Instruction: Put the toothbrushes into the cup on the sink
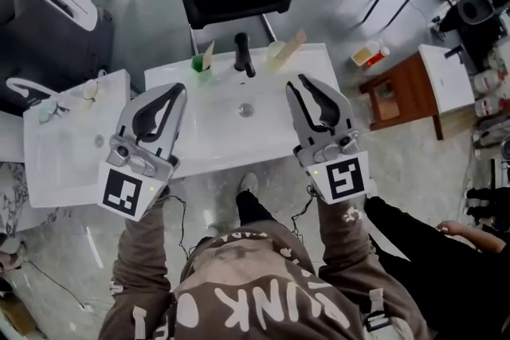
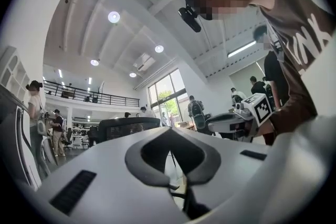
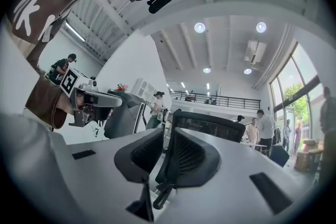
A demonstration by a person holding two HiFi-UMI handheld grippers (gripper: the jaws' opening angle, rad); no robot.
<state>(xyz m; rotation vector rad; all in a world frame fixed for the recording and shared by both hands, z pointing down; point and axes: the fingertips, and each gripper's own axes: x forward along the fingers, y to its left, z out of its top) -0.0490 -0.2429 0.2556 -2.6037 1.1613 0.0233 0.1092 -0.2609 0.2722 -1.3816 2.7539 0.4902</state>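
White ceramic sink [image 1: 279, 119], black faucet [image 1: 242, 53] at its back. In front of faucet: left gripper [image 1: 177, 89] clenched, empty; right gripper [image 1: 296, 81] slightly parted, empty. Green cup [image 1: 201, 69] left of faucet, pale cup [image 1: 276, 52] right. Each seemingly holds a tan toothbrush [image 1: 208, 55] [image 1: 293, 44]: likely light, stiff, slippery; pinch mid-handle.

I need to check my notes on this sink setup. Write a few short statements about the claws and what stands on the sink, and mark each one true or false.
1. The left claw is shut with nothing in it. True.
2. The right claw grips a toothbrush. False: a narrow gap shows between its jaws and nothing is in it.
3. In the head view, the green cup stands left of the faucet on the sink. True.
4. The faucet is white. False: it is black, and the sink is white.
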